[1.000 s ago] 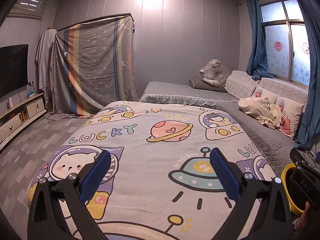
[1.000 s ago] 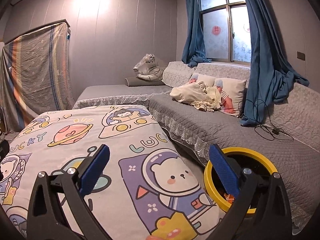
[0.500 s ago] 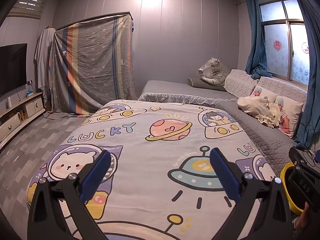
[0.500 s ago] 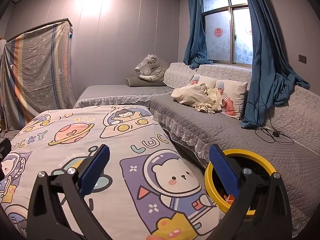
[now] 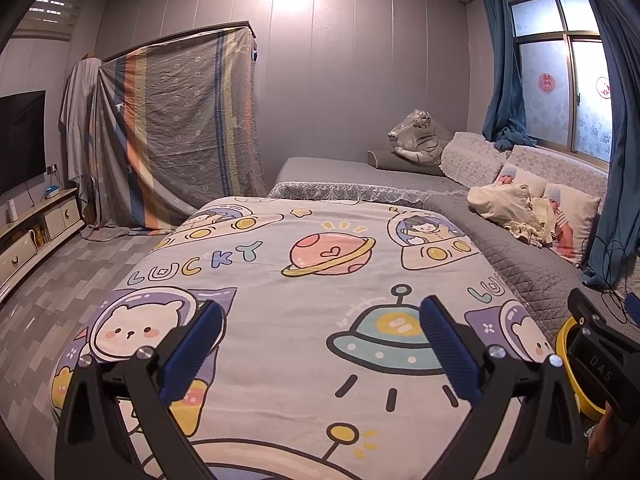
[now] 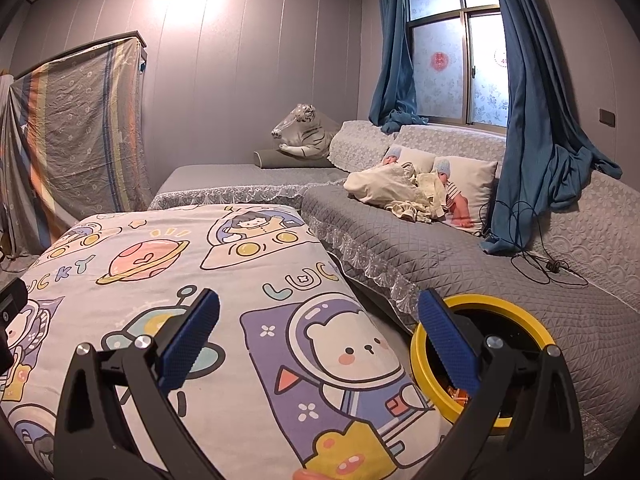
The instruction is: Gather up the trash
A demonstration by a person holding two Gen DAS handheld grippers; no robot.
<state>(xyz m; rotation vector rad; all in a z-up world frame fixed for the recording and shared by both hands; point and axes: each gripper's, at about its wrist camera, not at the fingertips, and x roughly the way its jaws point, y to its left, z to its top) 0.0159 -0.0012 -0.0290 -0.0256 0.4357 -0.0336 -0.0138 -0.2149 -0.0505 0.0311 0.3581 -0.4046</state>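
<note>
A yellow-rimmed bin (image 6: 516, 312) stands in the gap between the cartoon-print bed and the grey sofa, with some orange scraps (image 6: 456, 394) inside. In the left wrist view only a slice of the bin (image 5: 570, 364) shows behind the other gripper's body. My left gripper (image 5: 320, 344) hangs open over the near end of the bedspread (image 5: 304, 280), nothing between its blue pads. My right gripper (image 6: 318, 340) is open too, above the bed's right corner, its right finger (image 6: 448, 340) overlapping the bin's rim. No loose trash shows on the bedspread.
A grey quilted sofa (image 6: 460, 248) with pillows, a cream blanket (image 6: 392, 188) and a black cable (image 6: 536, 256) runs along the right. A plush tiger (image 5: 420, 136) sits at the back. A striped sheet (image 5: 176, 136) covers furniture; a TV stand (image 5: 36, 224) lines the left wall.
Both views have drifted slightly, the room sitting a little lower in the frames. Both grippers stay open and empty.
</note>
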